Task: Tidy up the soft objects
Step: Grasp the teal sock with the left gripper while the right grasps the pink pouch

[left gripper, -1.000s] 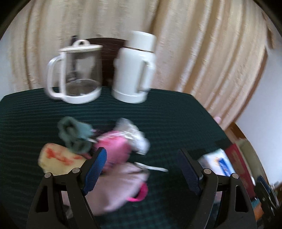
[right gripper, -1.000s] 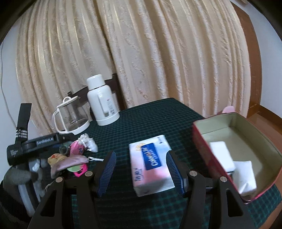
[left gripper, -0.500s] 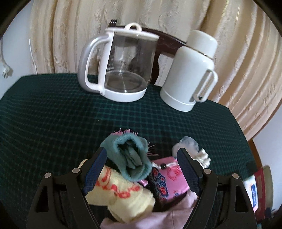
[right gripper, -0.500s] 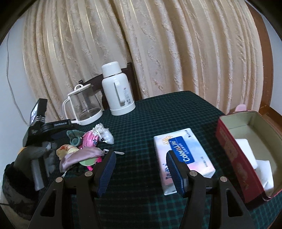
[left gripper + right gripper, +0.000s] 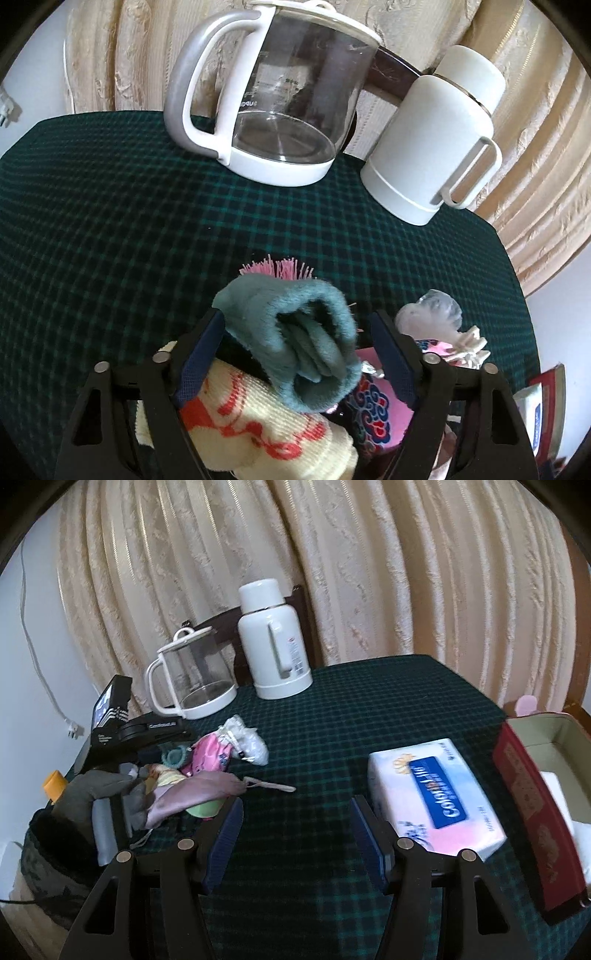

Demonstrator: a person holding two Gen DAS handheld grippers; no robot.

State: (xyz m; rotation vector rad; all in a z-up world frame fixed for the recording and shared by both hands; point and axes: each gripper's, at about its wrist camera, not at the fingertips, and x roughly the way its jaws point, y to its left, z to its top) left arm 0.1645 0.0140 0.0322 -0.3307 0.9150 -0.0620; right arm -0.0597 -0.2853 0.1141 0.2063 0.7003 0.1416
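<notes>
1. Left claw [image 5: 295, 347] wide open, straddling teal sock [image 5: 295, 339] atop pile on bench [image 5: 110, 229]; nothing gripped.
2. Risk: closing could snag cream sock [image 5: 258, 435] or pink pouch [image 5: 373, 410] beneath.
3. Right claw [image 5: 295, 834] open, empty, idle near tissue pack [image 5: 436, 794].

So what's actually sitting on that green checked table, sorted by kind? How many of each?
Jugs and flasks: 2, a glass kettle and a white thermos.
Tissue packs: 1, the tissue pack.
Boxes: 1, a red box.
Soft-object piles: 1, the sock pile; pieces overlap too much to count.
Total: 5.
</notes>
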